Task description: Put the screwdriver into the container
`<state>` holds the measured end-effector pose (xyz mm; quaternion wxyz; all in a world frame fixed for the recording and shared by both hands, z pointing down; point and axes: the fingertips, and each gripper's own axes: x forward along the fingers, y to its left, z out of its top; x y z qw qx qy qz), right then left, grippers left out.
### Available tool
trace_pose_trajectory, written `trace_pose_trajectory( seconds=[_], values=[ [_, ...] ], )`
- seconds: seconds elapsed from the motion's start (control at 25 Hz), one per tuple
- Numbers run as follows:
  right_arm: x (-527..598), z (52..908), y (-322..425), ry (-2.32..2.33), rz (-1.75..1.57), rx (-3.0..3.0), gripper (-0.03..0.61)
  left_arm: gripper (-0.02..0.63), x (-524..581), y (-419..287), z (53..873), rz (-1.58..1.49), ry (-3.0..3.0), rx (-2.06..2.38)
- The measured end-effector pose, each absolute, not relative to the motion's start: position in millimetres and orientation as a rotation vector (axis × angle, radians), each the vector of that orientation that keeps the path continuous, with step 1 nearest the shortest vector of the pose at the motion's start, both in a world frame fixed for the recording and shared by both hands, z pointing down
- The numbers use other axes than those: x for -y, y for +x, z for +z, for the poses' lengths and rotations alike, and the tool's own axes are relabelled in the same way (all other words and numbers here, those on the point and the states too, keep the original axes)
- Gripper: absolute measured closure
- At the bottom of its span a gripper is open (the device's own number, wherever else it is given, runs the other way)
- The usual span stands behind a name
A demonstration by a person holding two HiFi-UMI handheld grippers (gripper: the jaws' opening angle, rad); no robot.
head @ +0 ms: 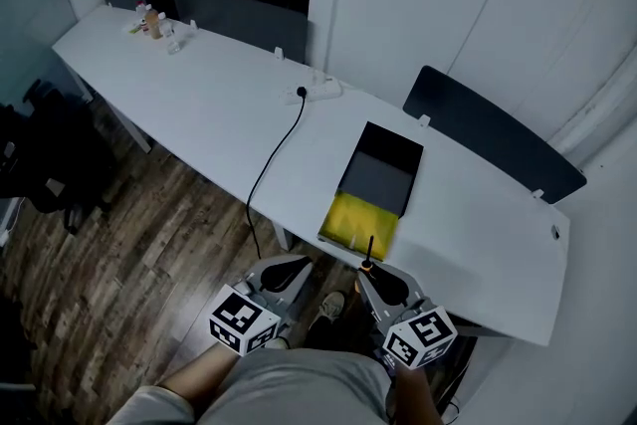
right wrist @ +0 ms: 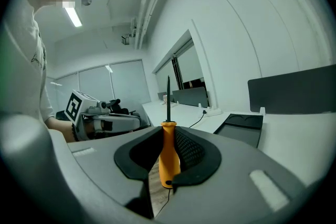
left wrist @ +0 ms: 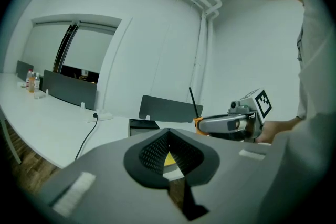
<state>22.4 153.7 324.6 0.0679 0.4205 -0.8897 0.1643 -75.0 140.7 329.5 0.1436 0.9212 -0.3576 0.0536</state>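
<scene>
The screwdriver (right wrist: 169, 155) has an orange handle and a thin black shaft, and it stands upright between the pads of my right gripper (right wrist: 168, 134), which is shut on the handle. In the head view that gripper (head: 370, 270) hovers just off the table's near edge, in front of the container (head: 394, 150), a long black tray whose near end holds a yellow thing (head: 356, 219). My left gripper (head: 287, 268) is beside it to the left, over the floor, shut with nothing in it. From the left gripper view, the right gripper (left wrist: 226, 124) and the screwdriver's shaft (left wrist: 193, 102) show to the right.
A long white table (head: 219, 114) carries a power strip with a black cable (head: 302, 94) and small bottles (head: 151, 23) at the far left. Dark divider panels (head: 493, 129) stand along its back edge. A black chair (head: 45, 164) is on the wooden floor at left.
</scene>
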Motion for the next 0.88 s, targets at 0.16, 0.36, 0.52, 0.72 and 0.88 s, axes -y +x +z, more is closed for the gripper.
trace_pose_trajectory(
  seconds=[0.16,0.36,0.52,0.72,0.88],
  values=[
    [-114,319,41,1.216,0.477,2.684,0.491,0.614,-102,-58,325,0.158,2.643,1.07],
    [-78,319,66,1.172,0.487,2.703,0.491,0.614,-69,-34,324,0.16,2.623,1.104],
    [-58,319,84,1.143,0.497,2.718,0.491,0.614,-49,-15,323,0.146,2.604,1.135],
    [-42,324,102,1.118,0.502,2.715,0.491,0.614,-34,-1,328,0.157,2.588,1.158],
    [-32,327,109,1.118,0.526,2.705,0.491,0.614,-24,4,328,0.167,2.576,1.162]
  ],
)
